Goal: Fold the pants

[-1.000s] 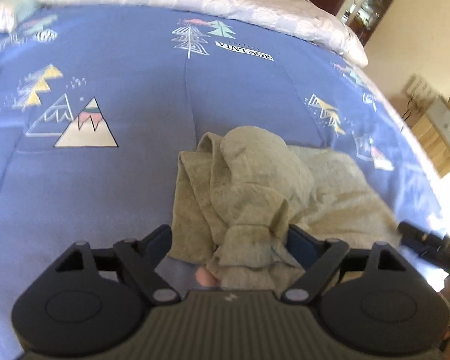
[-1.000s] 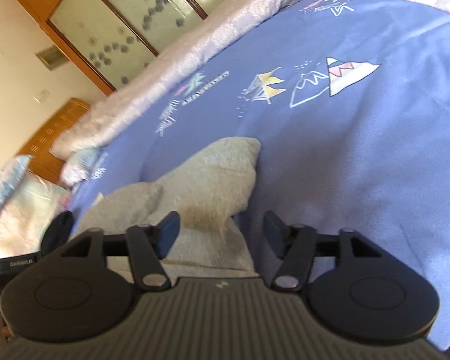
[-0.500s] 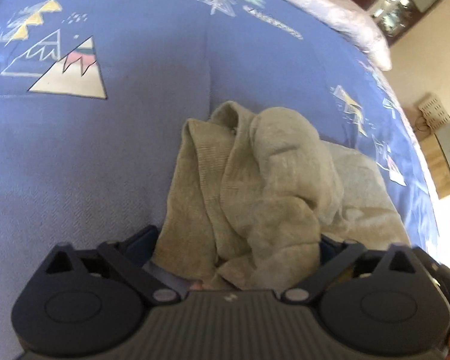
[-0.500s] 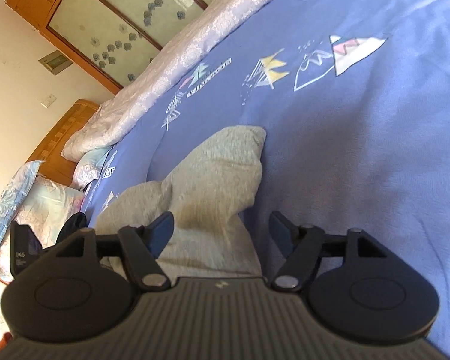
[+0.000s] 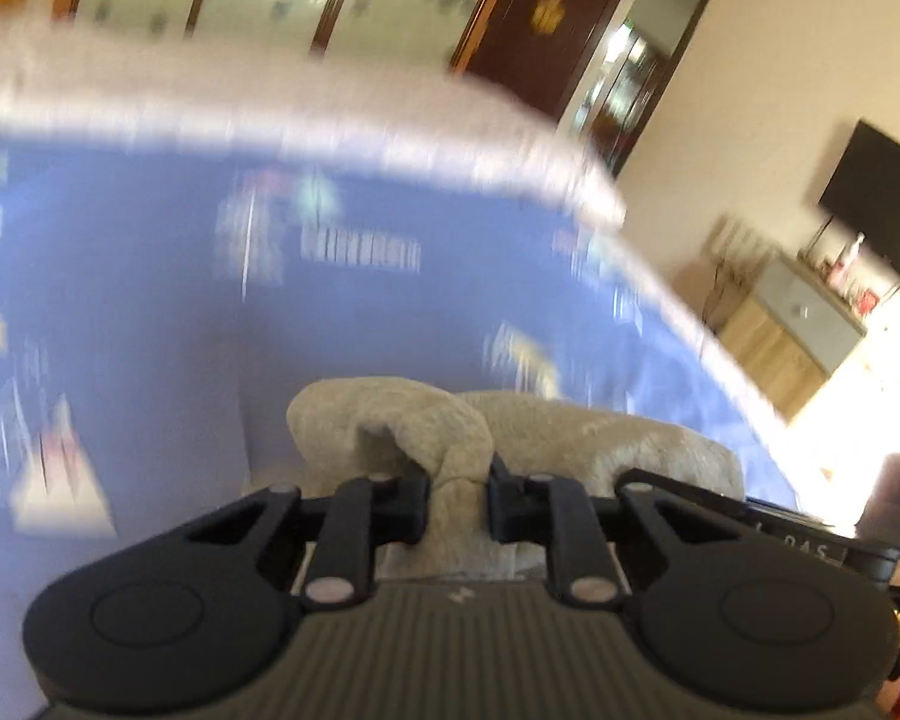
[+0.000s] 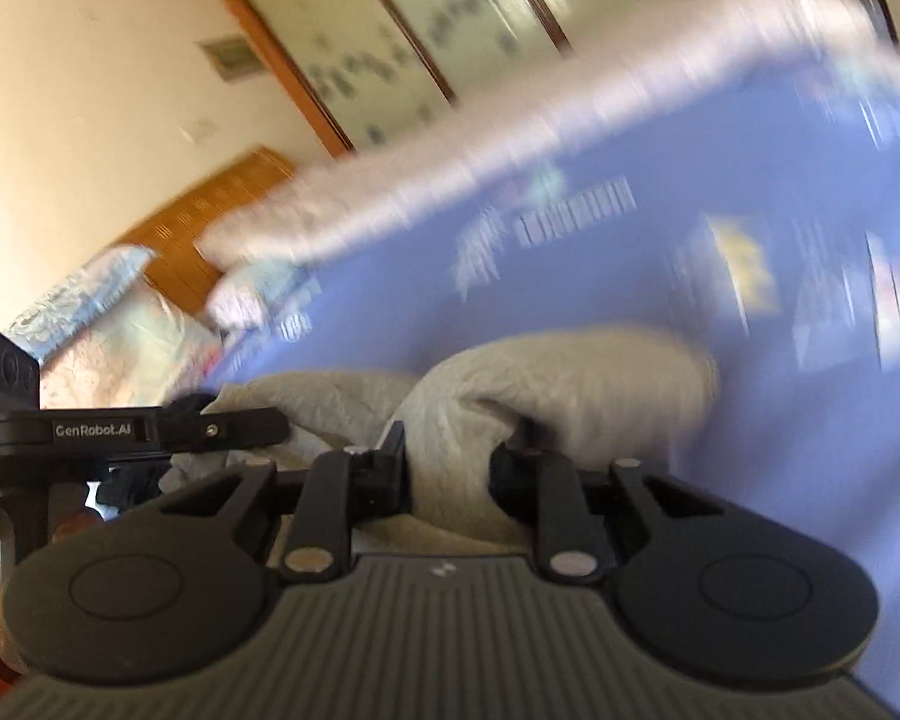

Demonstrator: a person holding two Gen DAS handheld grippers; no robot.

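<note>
The left gripper [image 5: 459, 501] has its two black jaws drawn in to a narrow gap, pinching a bunched fold of the soft grey-beige knit pants [image 5: 606, 438] between them. The right gripper [image 6: 447, 471] is likewise closed down on a thick roll of the same pants [image 6: 570, 390], the cloth filling the gap between its jaws. The pants lie in a crumpled heap at the near edge of the blue printed bedspread [image 5: 150, 330], directly ahead of both grippers, with cloth rising in humps just beyond the fingers. In the right wrist view the left gripper's black body sits at the near left, beside the heap.

Half a second ago both sets of jaws stood wide apart around the cloth without clamping it; now both have closed on it. Both views have swung upward, showing the wooden wardrobe with frosted glass doors [image 6: 402, 54] and cream wall far beyond the bed, and the background is streaked with motion blur.
</note>
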